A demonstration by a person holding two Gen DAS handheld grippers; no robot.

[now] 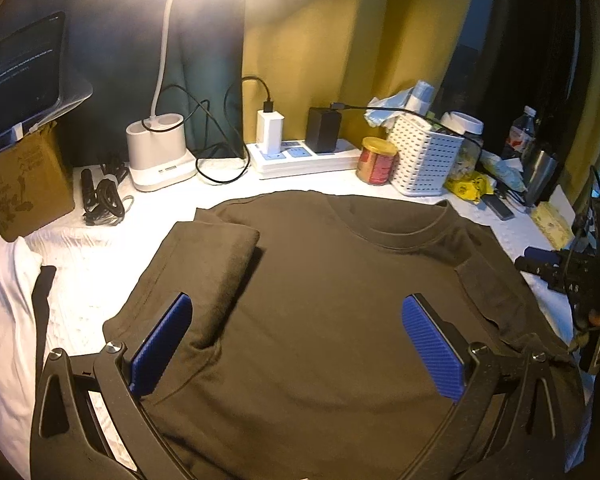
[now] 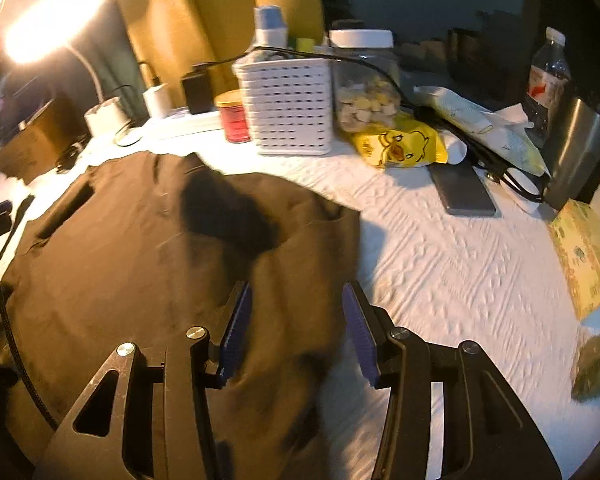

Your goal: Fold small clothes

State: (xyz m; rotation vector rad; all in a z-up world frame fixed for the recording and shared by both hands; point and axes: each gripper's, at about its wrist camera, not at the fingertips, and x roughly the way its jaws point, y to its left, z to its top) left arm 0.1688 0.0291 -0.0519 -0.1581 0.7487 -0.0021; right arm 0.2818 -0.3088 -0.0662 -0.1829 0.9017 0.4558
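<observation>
The left tool (image 1: 296, 344) hangs with jaws wide over the brown T-shirt (image 1: 320, 280), gripping nothing. The shirt lies flat on the white-covered table (image 2: 440, 248), collar at the far side, its left sleeve (image 1: 216, 256) already folded inward. The right tool (image 2: 296, 332) stands part-open, straddling the shirt's right edge without pinching it; that unfolded side looks nearest to it.

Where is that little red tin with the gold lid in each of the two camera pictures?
Left wrist view: the red tin stands at the table's back edge, right of centre, just left of the white basket.
Right wrist view: red tin, upper left of centre.
Shared landmark: the white basket, beside it in both.
</observation>
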